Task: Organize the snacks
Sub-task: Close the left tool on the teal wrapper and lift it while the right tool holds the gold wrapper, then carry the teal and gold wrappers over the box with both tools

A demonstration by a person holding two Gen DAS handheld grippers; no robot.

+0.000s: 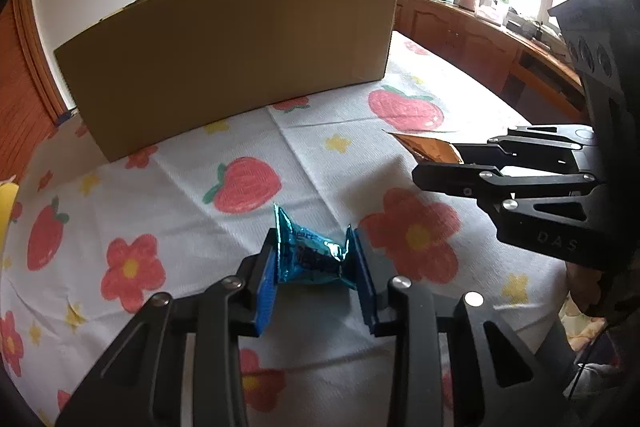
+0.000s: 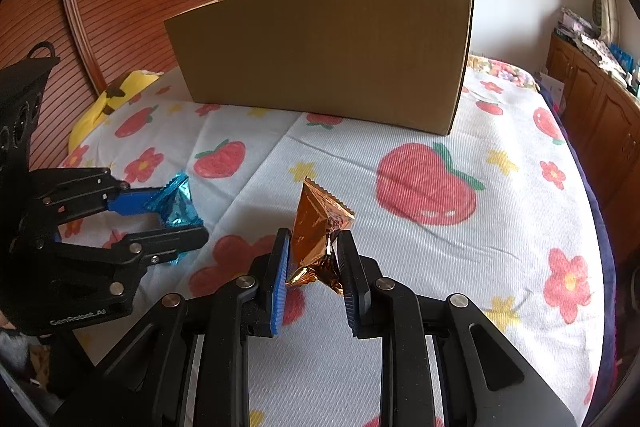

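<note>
The cardboard box (image 2: 320, 55) presents only its closed front wall in both views; its interior cannot be seen. The print on the blue wrapper (image 1: 316, 255) is too blurred and crumpled to read in full. In the left wrist view, the orange wrapper (image 1: 424, 147) is mostly hidden behind the right gripper (image 1: 436, 163). The yellow object (image 2: 112, 99) is partly hidden and cannot be identified. Items on the wooden sideboard (image 1: 480, 27) are too small to tell.
</note>
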